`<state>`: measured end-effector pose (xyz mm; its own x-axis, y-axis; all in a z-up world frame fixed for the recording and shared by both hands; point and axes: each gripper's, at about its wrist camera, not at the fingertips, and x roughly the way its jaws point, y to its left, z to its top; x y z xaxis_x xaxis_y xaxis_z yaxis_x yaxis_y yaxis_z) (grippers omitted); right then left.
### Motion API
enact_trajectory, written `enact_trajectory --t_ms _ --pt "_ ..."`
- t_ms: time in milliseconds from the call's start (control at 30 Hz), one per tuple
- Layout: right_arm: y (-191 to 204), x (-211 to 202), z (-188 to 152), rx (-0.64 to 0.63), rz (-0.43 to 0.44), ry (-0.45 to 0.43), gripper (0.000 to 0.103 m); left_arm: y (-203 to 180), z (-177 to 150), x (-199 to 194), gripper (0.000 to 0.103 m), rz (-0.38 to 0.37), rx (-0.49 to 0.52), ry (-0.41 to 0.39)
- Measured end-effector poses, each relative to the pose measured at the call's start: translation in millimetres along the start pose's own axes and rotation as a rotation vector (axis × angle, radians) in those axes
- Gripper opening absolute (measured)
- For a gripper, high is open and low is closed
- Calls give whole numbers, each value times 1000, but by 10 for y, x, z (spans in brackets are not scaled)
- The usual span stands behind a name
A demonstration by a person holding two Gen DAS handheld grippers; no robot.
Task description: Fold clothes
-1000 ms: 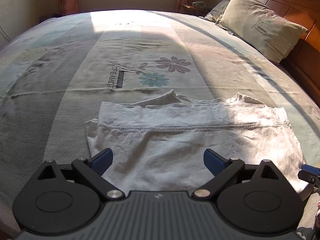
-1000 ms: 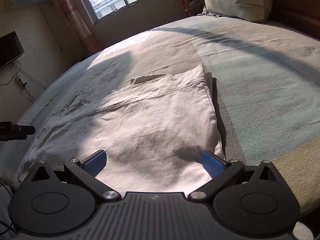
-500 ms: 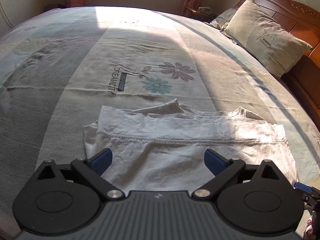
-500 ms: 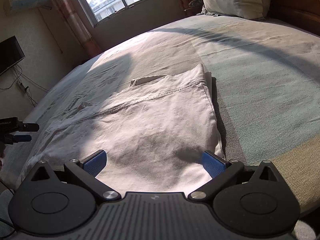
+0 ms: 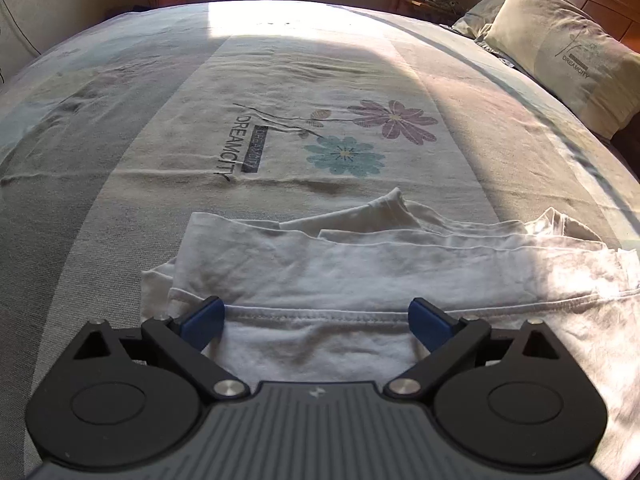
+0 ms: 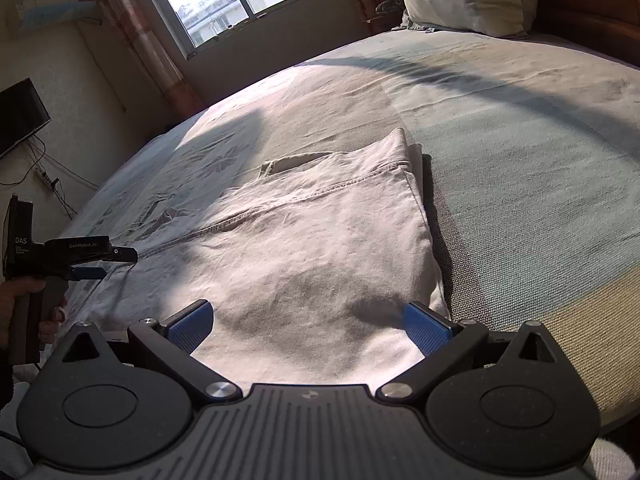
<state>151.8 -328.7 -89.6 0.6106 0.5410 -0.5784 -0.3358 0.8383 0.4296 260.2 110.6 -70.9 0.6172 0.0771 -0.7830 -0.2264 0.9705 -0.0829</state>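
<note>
White shirt (image 5: 360,276) lies long from left to right just past both wide-open, empty tongs, left gripper (image 5: 318,320) near its left end, right gripper (image 6: 306,322) near its right end.

- The left gripper (image 5: 316,322) fills the bottom of the frame, its blue-padded jaws spread wide.
- Between the jaws lies the stitched hem of a white garment (image 5: 360,272), partly folded, running across the lower middle to the right edge.
- The garment rests on a bedspread (image 5: 120,152) printed with two flowers and the word DREAMCITY at centre.
- A pillow (image 5: 568,60) leans against a wooden headboard (image 5: 600,4) at upper right.
- Sunlight falls on the top centre and on the right side.
</note>
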Motion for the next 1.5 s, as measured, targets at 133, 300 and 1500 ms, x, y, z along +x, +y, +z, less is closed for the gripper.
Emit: enact_trajectory --t_ms 133,300,1500 --pt "-42 -11 -1 27 18 -10 103 -239 -27 -404 99 -100 75 -52" --pt "-75 -16 -1 55 37 -20 103 -625 -325 -605 100 -246 157 -19" --pt "794 241 249 -307 -124 -22 103 -259 -722 -475 102 -145 59 118"
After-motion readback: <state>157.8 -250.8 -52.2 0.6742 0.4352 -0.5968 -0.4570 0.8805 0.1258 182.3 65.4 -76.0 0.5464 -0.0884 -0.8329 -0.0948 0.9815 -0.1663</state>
